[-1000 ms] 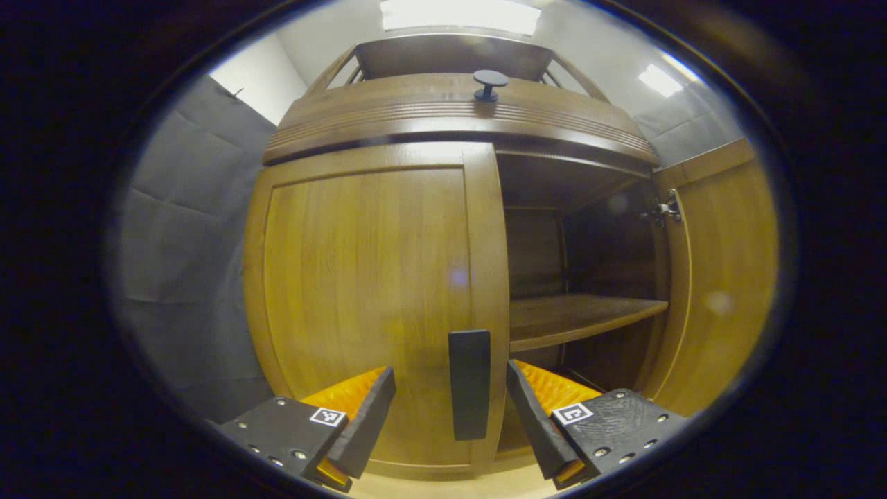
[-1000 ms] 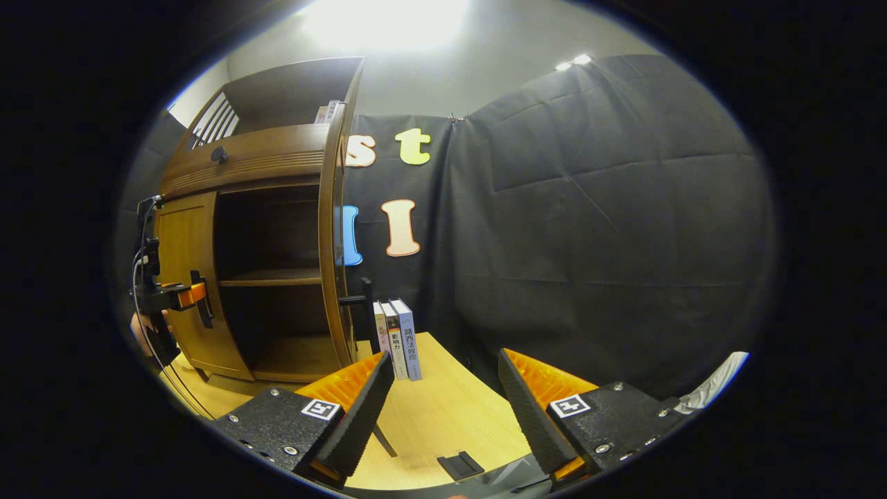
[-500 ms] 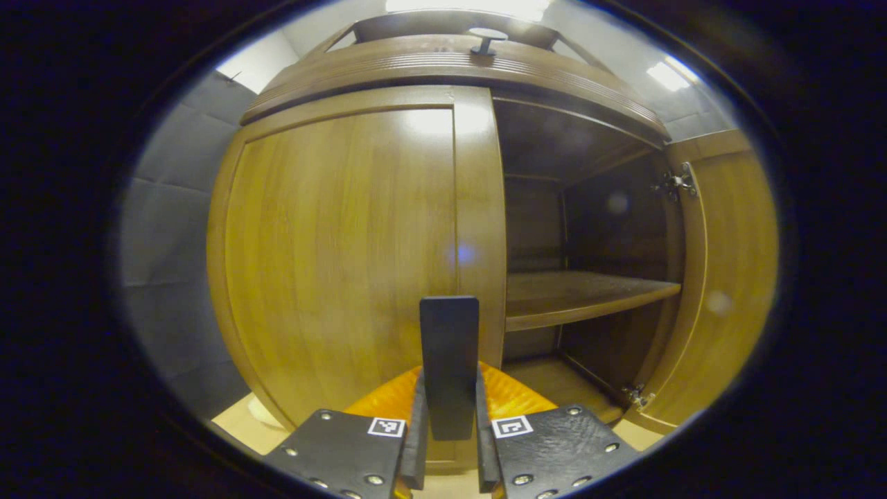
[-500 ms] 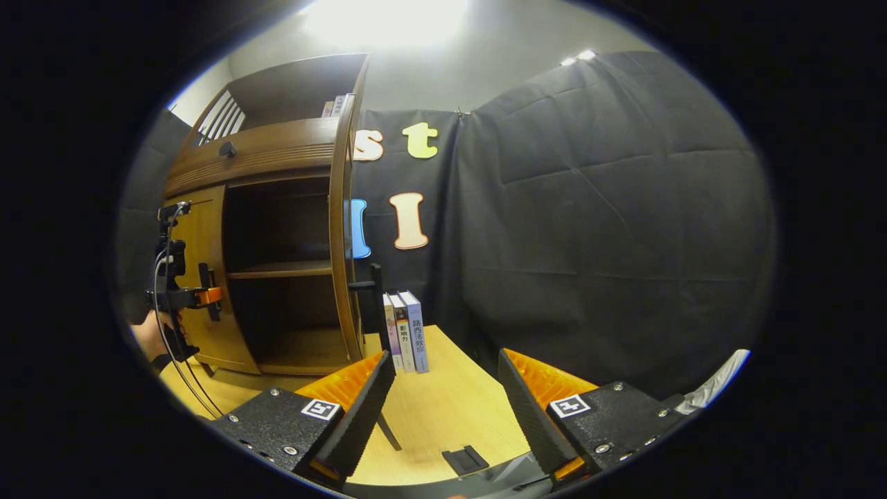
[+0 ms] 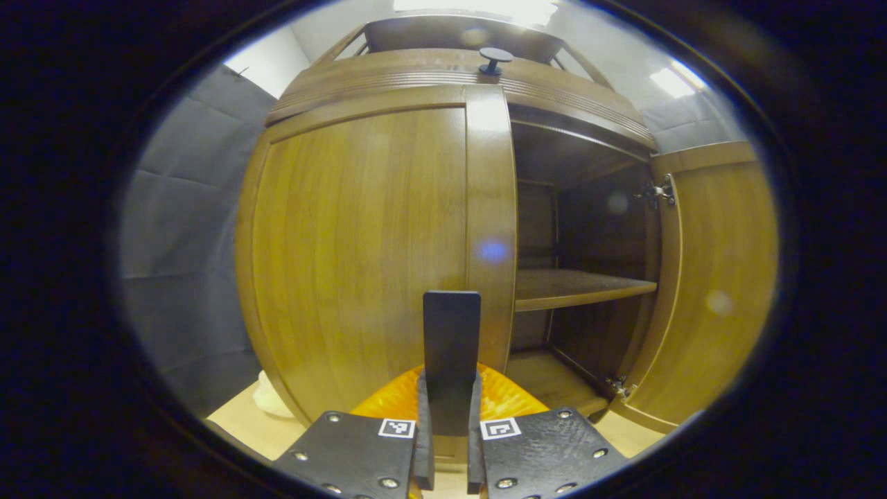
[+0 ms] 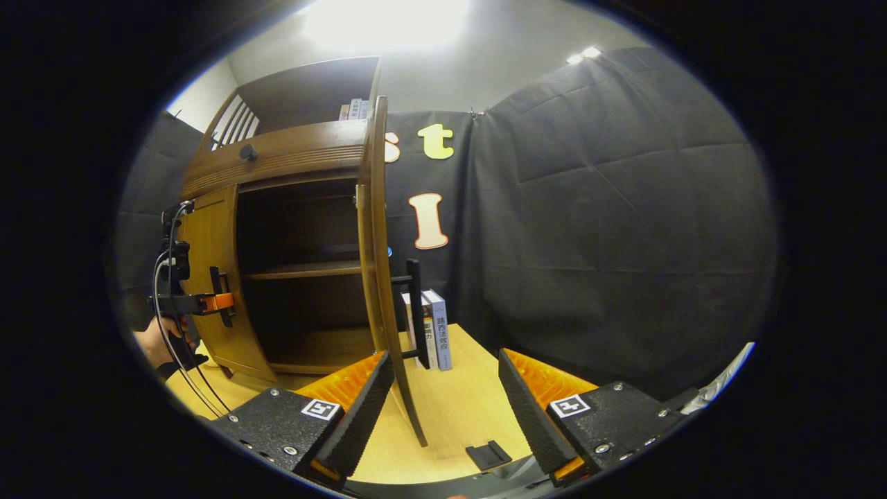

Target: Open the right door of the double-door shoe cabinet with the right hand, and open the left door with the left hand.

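Left gripper, lower centre, clamped on upright handle of shut left door; right gripper agape, idle.

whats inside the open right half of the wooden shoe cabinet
Behind the swung-out right door, the brown wooden shoe cabinet holds one bare wooden shelf and a bare floor panel. The closed left door, whose black handle the left gripper clamps, hides the other half.

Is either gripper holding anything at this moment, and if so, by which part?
The left gripper is shut on the left door handle, gripping its lower end. The right gripper is open and holds nothing; the right door stands open.
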Demonstrator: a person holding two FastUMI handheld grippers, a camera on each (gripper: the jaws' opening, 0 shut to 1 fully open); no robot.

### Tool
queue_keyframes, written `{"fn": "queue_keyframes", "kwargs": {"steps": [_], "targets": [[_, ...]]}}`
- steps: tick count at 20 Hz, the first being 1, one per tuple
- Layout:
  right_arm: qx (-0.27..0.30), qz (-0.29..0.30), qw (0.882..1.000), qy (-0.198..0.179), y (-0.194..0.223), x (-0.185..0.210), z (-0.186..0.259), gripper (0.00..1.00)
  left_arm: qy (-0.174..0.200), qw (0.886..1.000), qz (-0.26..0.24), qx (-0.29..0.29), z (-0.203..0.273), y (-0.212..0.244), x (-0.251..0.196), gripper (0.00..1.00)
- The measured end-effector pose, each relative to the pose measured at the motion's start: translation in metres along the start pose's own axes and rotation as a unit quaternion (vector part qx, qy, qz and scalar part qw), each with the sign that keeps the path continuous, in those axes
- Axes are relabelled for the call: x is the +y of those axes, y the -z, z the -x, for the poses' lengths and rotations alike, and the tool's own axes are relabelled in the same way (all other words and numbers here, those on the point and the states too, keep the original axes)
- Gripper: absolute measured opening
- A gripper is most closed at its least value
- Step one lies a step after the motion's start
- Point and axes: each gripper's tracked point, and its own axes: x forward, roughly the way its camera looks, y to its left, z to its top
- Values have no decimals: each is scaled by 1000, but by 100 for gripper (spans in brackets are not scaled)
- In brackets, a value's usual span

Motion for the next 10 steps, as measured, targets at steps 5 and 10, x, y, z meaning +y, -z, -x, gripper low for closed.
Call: {"fn": "queue_keyframes", "kwargs": {"steps": [5,10], "targets": [[0,1,1000,-21,-1,23,5,94,8,1000,6,1,29,0,9,22],[-1,9,999,-35,2,41,16,94,11,1000,9,-1,61,2,25,24]]}}
